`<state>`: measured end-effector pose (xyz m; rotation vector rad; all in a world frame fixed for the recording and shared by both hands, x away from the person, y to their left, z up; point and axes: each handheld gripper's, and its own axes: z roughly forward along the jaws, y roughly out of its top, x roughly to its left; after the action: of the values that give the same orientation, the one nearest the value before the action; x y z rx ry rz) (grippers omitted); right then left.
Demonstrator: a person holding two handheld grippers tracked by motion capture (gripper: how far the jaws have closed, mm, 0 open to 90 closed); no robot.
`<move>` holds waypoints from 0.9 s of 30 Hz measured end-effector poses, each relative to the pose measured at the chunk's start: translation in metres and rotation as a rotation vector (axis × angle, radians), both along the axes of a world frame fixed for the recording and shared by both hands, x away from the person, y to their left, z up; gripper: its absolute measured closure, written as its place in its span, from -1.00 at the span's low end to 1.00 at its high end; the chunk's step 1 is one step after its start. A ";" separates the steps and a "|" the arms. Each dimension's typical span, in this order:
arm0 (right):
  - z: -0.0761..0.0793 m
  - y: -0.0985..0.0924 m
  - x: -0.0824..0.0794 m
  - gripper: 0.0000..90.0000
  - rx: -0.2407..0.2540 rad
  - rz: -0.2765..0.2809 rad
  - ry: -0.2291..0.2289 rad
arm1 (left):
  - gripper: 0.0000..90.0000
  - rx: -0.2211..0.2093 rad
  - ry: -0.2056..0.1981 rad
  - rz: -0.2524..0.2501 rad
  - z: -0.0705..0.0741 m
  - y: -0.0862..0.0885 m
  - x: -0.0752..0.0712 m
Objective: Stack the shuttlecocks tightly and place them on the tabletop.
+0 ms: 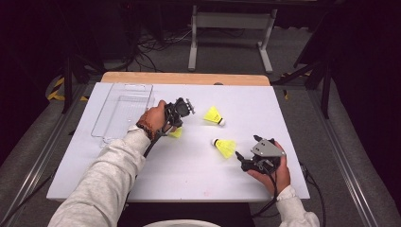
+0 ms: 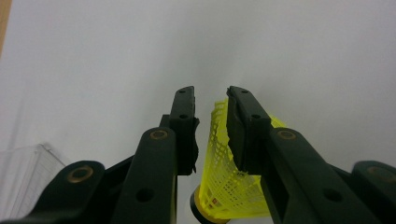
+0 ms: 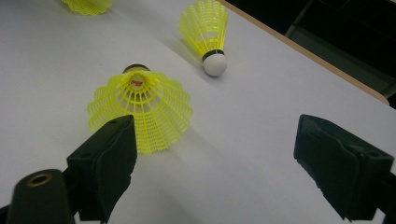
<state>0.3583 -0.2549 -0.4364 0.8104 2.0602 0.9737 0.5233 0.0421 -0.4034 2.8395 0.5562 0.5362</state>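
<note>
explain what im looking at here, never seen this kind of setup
A person sits at a white table and holds a handheld black two-jaw gripper in each hand. One picture looks down from above; the other two come from cameras riding on the grippers.

Three yellow plastic shuttlecocks and a clear plastic tray lie on the table. The left gripper has one shuttlecock's yellow mesh skirt between its narrow jaws; whether they press it is unclear. The right gripper is wide open beside a second shuttlecock. The third, white-tipped shuttlecock lies apart.
</note>
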 end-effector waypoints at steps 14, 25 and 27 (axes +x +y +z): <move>0.000 0.000 0.000 -0.69 0.000 0.000 0.001 | 0.76 -0.029 0.048 -0.020 0.004 0.005 -0.005; -0.001 0.002 0.000 -0.68 -0.002 0.002 0.006 | 0.73 -0.028 0.015 -0.019 0.007 0.002 -0.005; 0.000 0.002 0.000 -0.68 -0.002 0.003 0.005 | 0.69 -0.046 0.005 -0.007 0.007 0.001 -0.005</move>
<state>0.3581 -0.2533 -0.4369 0.8097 2.0665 0.9715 0.5183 0.0433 -0.3960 2.7991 0.5523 0.5083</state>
